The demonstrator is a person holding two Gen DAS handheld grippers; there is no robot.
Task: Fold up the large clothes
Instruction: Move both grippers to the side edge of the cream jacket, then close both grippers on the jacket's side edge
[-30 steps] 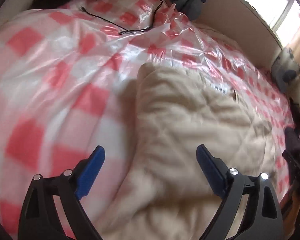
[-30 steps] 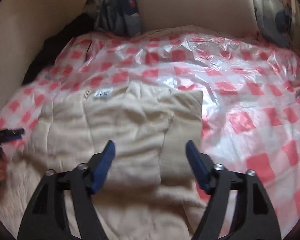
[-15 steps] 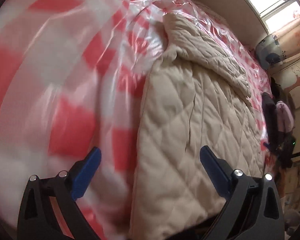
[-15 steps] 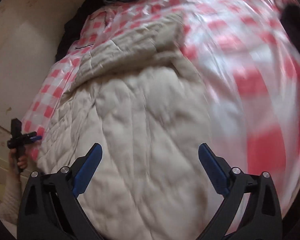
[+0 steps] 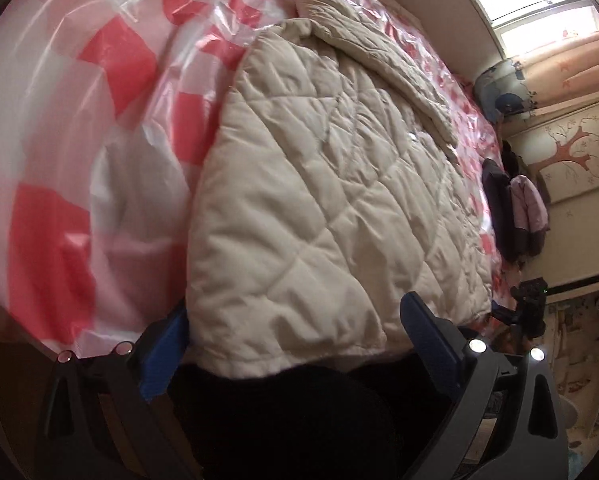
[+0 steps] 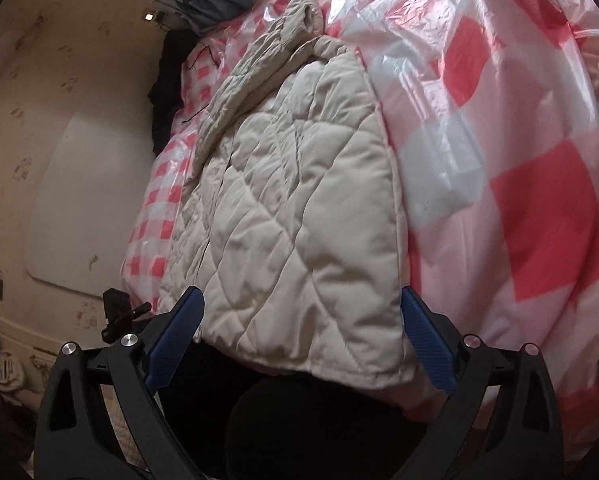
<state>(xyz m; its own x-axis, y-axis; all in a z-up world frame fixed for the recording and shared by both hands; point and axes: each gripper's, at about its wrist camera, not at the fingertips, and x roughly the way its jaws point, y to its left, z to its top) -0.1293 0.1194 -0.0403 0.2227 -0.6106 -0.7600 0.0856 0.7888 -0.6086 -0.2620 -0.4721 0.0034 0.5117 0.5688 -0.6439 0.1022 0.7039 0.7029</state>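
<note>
Nearest to me, both tools hang just off the foot edge of the bed: the left gripper (image 5: 295, 344) has its blue-padded jaws spread wide with nothing clamped, one pad just beside the near left corner of the hem, and the right gripper (image 6: 303, 336) has just been opening its jaws, which now stand wide around the near right corner without pressing on it. Between them lies the beige diamond-quilted padded jacket (image 5: 331, 200), spread on the bed with its hem hanging slightly over the edge toward me. I judge it light for its bulk, soft and springy, so folds will puff back unless pressed; the shell looks smooth and could slip on the glossy sheet. I would pinch the stitched hem corners, where the fabric is thinner and firmer, rather than the thick panels. Beneath it, the red-and-white checked plastic sheet (image 5: 111, 64) covers the bed and looks slick and crinkly, so the jacket may slide when dragged. Farther off, a folded-in sleeve (image 6: 255, 60) lies across the upper body toward the collar end. Beyond that sit dark clothes (image 6: 167, 76) by the wall.
</note>
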